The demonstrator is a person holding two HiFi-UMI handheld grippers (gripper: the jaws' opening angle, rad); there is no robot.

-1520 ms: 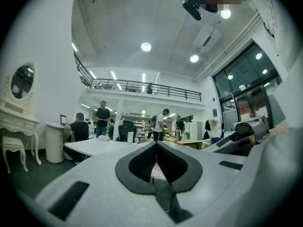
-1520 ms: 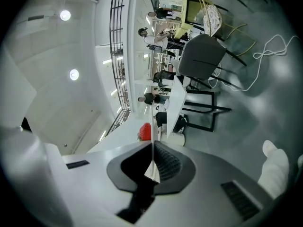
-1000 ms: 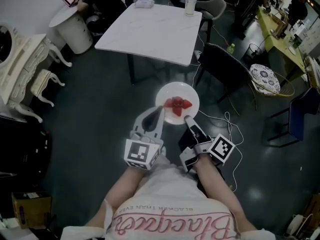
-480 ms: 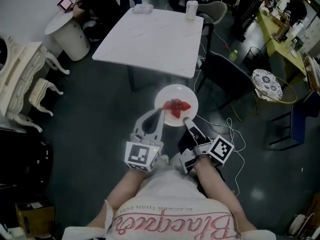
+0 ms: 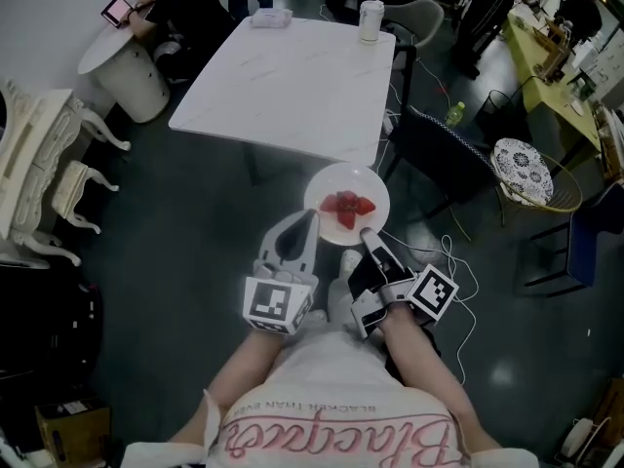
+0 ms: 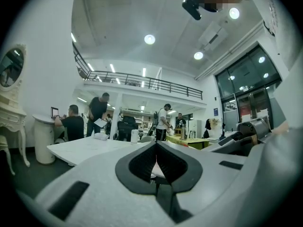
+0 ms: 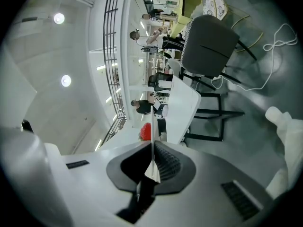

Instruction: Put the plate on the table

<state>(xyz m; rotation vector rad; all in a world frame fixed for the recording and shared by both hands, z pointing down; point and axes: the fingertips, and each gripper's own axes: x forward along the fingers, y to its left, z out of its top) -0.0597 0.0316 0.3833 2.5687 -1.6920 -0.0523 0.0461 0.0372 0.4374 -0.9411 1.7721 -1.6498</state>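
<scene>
Both grippers carry a white plate with red strawberries above the dark floor, just short of the white table. My left gripper is shut on the plate's left rim, and my right gripper is shut on its near right rim. In the left gripper view the jaws pinch the thin plate edge, with the table ahead. Edge-on between the jaws of the right gripper shows the plate, with a strawberry beside it.
A can and a small white object stand at the table's far edge. A black chair is right of the table, with cables on the floor. A person sits at a round side table; ornate white furniture is left.
The white table has come closer and now reaches nearly to the plate's far rim. Both grippers still hold the plate the same way.
</scene>
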